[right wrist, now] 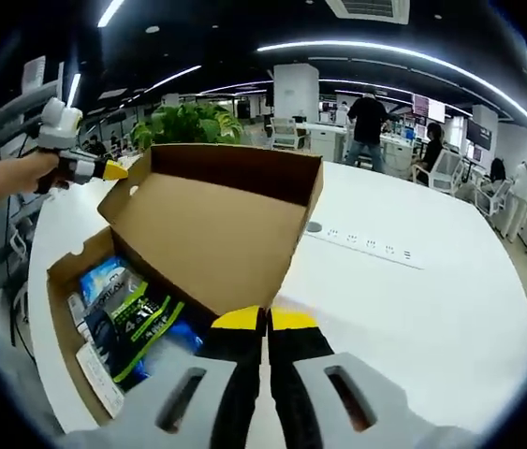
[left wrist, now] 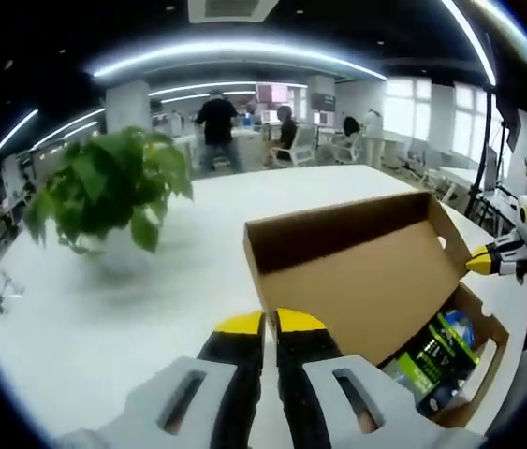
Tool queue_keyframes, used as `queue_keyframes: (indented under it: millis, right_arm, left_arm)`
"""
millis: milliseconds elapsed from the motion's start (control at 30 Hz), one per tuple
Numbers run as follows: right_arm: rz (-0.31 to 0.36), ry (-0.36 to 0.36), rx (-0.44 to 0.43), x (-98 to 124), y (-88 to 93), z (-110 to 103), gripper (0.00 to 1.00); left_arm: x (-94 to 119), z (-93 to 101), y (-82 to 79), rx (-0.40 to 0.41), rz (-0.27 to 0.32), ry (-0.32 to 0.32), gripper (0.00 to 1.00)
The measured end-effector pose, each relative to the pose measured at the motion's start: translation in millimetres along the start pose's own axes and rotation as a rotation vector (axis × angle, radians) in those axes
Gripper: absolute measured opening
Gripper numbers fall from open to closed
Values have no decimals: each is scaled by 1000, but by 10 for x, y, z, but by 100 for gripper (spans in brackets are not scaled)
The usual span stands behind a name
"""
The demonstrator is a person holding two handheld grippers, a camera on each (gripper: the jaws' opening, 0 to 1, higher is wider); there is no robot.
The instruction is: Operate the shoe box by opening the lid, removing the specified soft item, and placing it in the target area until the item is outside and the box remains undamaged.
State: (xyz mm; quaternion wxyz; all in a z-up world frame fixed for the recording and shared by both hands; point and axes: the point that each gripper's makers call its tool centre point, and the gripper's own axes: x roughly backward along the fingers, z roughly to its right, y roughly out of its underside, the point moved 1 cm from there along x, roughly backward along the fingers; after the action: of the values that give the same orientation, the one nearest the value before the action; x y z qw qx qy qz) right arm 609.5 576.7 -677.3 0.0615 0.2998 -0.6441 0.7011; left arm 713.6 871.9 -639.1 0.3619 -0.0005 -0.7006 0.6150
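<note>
**Hovering over an opened shoe box**

Closing in on the table, the left gripper [left wrist: 270, 323] has its yellow-tipped jaws pressed together with nothing between them, poised just short of the cardboard shoe box [left wrist: 375, 281]. Same story on the other side: the right gripper [right wrist: 265, 320] is clenched on nothing too, tips right at the near edge of the raised lid [right wrist: 212, 234].

That lid stands up, hinged open, brown inner face to the cameras. Down in the box, a soft packaged item [right wrist: 132, 323] in blue and green wrapping lies against the floor, partly shadowed by the lid.

The white table [right wrist: 413, 309] spreads wide beneath. A potted plant [left wrist: 109, 192] sits well apart from the box, and a white power strip [right wrist: 366, 245] lies flat beside it. People stand in the office behind.
</note>
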Motion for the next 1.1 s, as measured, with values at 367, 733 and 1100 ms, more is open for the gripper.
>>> queue_keyframes:
  millis: [367,733,1100]
  right_arm:
    - [-19,-7,29,-60,-13,27,0]
    - [-37,-12,45,-114,-6,53,0]
    - [-54,-14,27,-158,11,80,1]
  left_arm:
    - [131,41,348,46,-42,-3,2]
    - [141,77,409,53,-46,-7,0]
    - [76,64,422,33,-64,-16,0]
